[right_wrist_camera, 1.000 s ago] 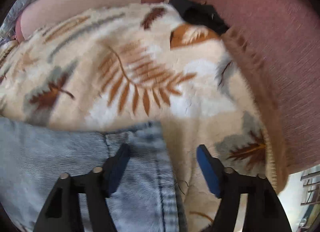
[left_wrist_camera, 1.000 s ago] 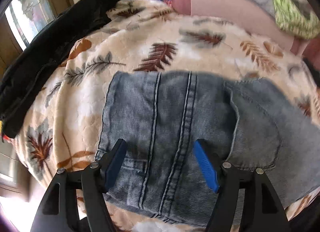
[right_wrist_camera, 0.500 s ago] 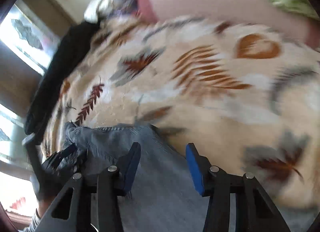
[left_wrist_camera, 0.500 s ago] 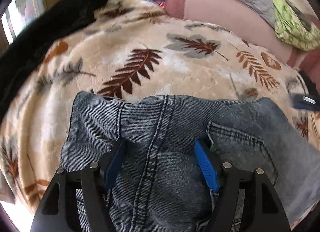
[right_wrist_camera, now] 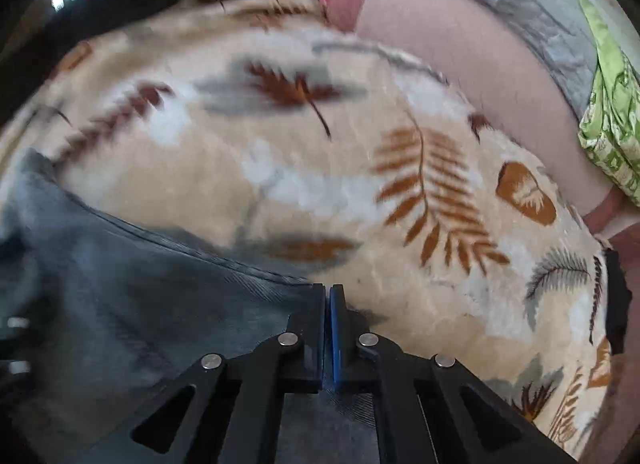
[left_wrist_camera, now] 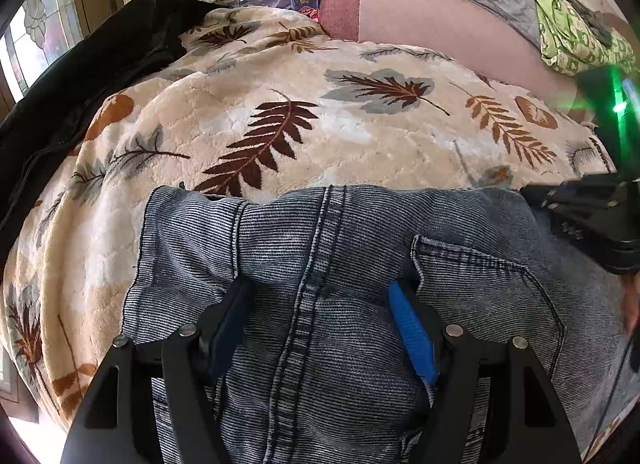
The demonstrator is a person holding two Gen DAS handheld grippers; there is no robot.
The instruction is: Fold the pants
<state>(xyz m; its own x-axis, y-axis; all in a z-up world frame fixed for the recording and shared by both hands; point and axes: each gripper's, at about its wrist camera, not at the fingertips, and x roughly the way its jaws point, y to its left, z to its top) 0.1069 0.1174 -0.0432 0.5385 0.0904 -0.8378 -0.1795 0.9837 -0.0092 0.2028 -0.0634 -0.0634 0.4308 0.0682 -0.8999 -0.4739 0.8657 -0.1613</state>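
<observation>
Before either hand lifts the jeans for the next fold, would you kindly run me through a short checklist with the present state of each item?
1. Right gripper closed at the jeans' edge: ok; its jaws have just been closing and now meet at the denim hem.
2. Denim actually pinched between the right pads: cannot tell; the picture is blurred there.
3. Left gripper gripping: not ok; jaws stand wide, pressed down astride the centre seam.
4. Jeans lying flat: not ok; fabric bulges between the left fingers.
5. Leaf-print blanket bare beyond the jeans: ok.
6. Black garment apart from the jeans: ok.
</observation>
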